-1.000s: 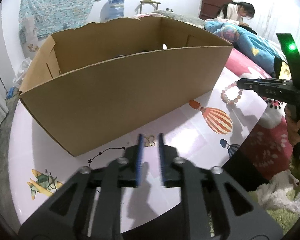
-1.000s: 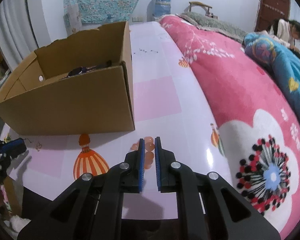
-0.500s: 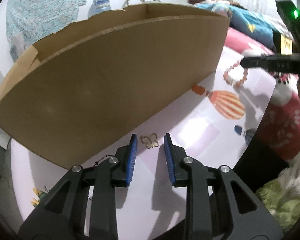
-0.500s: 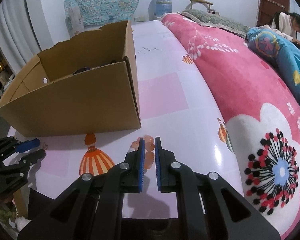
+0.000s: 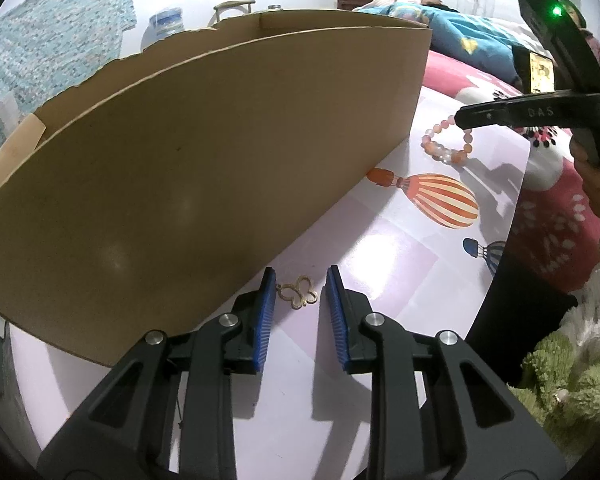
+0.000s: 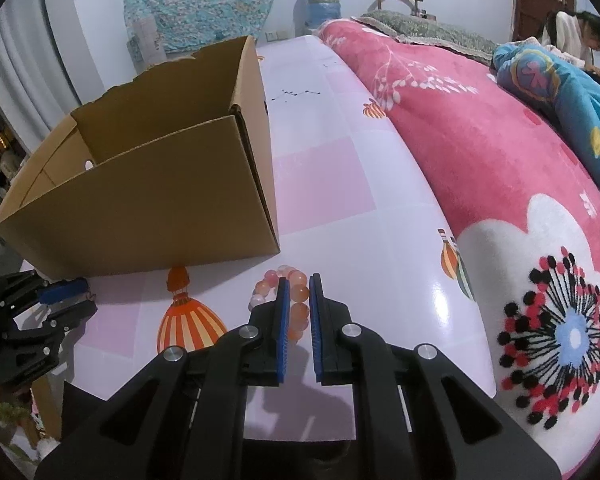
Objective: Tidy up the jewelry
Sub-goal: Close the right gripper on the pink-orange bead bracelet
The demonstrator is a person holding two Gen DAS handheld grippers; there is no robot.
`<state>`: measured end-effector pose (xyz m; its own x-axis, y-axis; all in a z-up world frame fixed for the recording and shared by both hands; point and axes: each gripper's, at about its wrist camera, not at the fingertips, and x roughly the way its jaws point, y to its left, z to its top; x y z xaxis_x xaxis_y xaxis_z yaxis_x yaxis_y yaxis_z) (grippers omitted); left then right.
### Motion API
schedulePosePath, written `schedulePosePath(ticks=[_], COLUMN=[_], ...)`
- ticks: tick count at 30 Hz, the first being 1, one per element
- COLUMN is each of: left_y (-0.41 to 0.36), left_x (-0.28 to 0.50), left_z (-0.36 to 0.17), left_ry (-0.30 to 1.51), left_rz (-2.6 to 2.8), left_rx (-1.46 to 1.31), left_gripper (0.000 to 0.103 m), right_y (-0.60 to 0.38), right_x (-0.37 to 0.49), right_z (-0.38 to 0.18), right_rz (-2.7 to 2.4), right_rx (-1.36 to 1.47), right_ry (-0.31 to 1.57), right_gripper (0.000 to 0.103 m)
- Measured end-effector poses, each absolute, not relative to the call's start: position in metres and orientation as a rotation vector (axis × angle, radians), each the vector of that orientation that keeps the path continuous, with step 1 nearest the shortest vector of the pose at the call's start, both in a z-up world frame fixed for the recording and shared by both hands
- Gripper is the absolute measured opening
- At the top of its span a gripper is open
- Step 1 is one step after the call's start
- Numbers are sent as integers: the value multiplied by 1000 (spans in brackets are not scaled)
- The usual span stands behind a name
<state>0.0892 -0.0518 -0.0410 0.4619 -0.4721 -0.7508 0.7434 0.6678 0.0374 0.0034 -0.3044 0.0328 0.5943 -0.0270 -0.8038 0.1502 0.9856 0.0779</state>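
Dropped lower toward cardboard box [image 5: 204,168] since a second ago: left gripper [image 5: 300,280], jaws closing astride butterfly pendant [image 5: 298,297], not touching. Right gripper [image 6: 298,280] clenched on bead bracelet [image 6: 296,300] beside box.

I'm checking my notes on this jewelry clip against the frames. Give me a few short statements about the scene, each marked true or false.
1. The small gold butterfly charm lies on the table between the left gripper's blue pads. True; the jaws are closing, not yet touching it.
2. The right gripper is shut on the pink and orange bead bracelet. True.
3. The bracelet already lies inside the brown cardboard box. False; it is outside, in front of the box's corner.
4. The butterfly charm rests on the pink flowered blanket. False; it lies on the glossy table cover, beside the box.
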Motion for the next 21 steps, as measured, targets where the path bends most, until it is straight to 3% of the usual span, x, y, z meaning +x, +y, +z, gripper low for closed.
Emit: schedulePosePath(ticks=[6,21], left_y=[-56,-57], left_x=[86,79], left_z=[-41,-41], left_ry=[771,757], left_rz=[-773,-725], left_rx=[395,383], left_gripper=[16,15], right_y=[-304,-300], right_x=[5,5], right_z=[32,38], right_rz=[-100,-96], right_rx=[151,148], right_ry=[933,918], right_gripper=[10,10])
